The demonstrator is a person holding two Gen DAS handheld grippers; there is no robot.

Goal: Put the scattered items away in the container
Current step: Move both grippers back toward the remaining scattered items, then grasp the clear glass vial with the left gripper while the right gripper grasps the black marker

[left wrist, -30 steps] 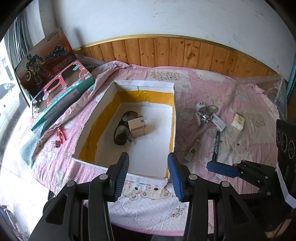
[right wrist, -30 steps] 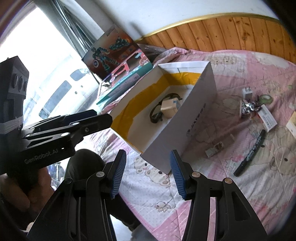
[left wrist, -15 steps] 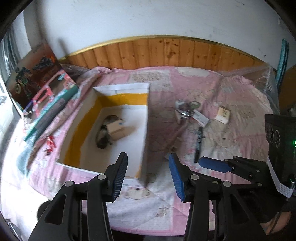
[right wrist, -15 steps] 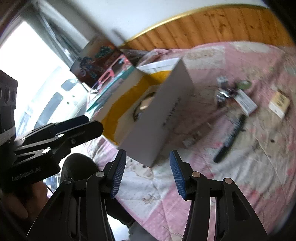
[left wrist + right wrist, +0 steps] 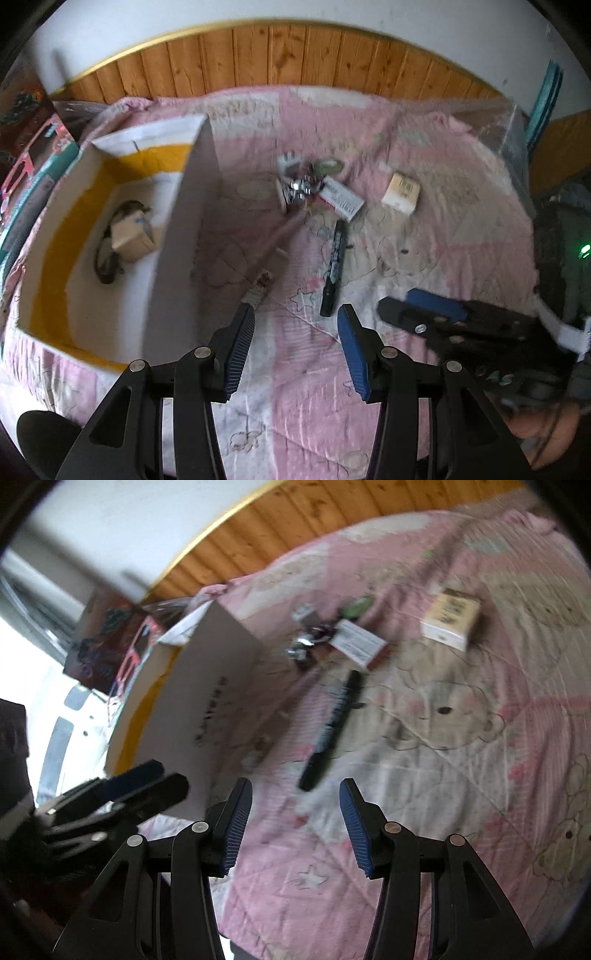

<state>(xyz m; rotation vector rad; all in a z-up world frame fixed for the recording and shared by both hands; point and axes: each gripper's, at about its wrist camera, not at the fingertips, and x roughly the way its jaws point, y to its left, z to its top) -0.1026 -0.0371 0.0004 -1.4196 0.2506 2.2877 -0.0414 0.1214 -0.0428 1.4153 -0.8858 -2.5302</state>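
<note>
A white box with a yellow inner band sits on the left of the pink quilt; inside lie dark goggles and a small cardboard box. To its right are scattered a black marker, a small connector, a shiny metal piece, a red-and-white packet, a cream box and a tape roll. My left gripper hangs open near the marker's near end. My right gripper is open too, empty, just short of the marker.
A toy box leans at the left by the window. Wood panelling backs the bed. The quilt has bare room at the right. Each gripper shows in the other's view, the right and the left.
Both views have swung right, from the box toward the scattered items. The marker now lies closer ahead of both grippers. Both stay open and empty.
</note>
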